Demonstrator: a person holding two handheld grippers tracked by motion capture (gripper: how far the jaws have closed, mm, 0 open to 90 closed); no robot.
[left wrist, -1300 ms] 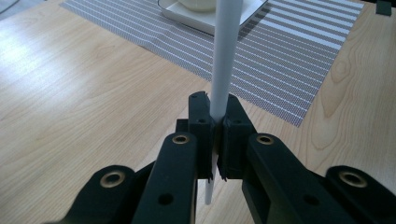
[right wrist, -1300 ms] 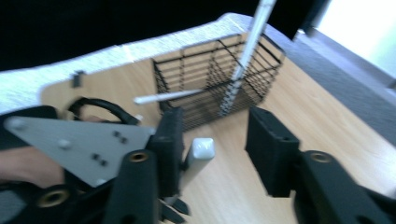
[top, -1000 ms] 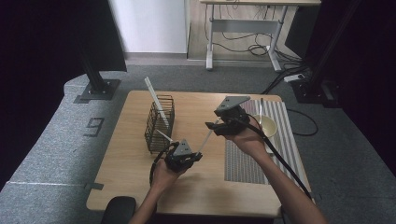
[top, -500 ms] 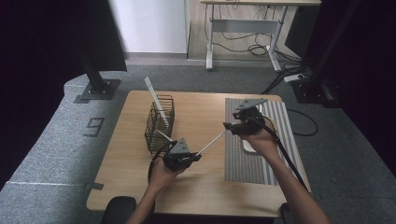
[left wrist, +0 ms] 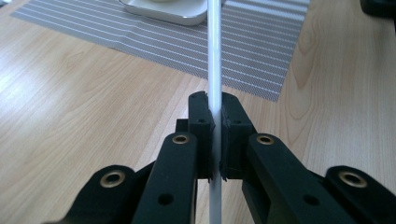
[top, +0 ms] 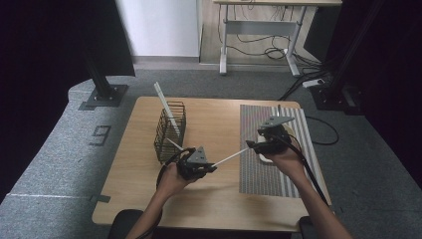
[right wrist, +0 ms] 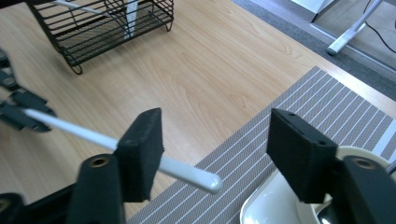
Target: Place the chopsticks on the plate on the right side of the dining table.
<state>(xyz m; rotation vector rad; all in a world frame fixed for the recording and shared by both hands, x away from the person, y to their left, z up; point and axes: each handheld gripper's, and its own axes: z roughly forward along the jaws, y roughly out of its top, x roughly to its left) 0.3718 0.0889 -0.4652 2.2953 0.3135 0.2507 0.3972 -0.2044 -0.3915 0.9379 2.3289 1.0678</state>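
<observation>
My left gripper [top: 212, 167] is near the table's front and is shut on a thin white stick [top: 231, 157], clamped between its pads [left wrist: 214, 112]. The stick [left wrist: 212, 70] slants up and right toward my right gripper [top: 255, 145]. The right gripper [right wrist: 217, 140] is open, and its jaws have just been opening. The stick's rounded tip [right wrist: 205, 181] lies between the jaws, beside the left pad [right wrist: 140, 149], with a wide gap to the other. Under this gripper is a white dish [right wrist: 266, 205] on a striped placemat [top: 281, 164].
A black wire basket [top: 169, 132] stands on the wooden table [top: 214, 209] at the left, with another white stick [top: 163, 102] leaning out of it. The placemat [right wrist: 327, 102] covers the right side. A cable trails from each gripper. Desk legs and floor cables lie beyond.
My right hand has moved right and down, from the table's middle to above the placemat and dish, and its jaws stand wider. The left gripper has kept still with the stick.
</observation>
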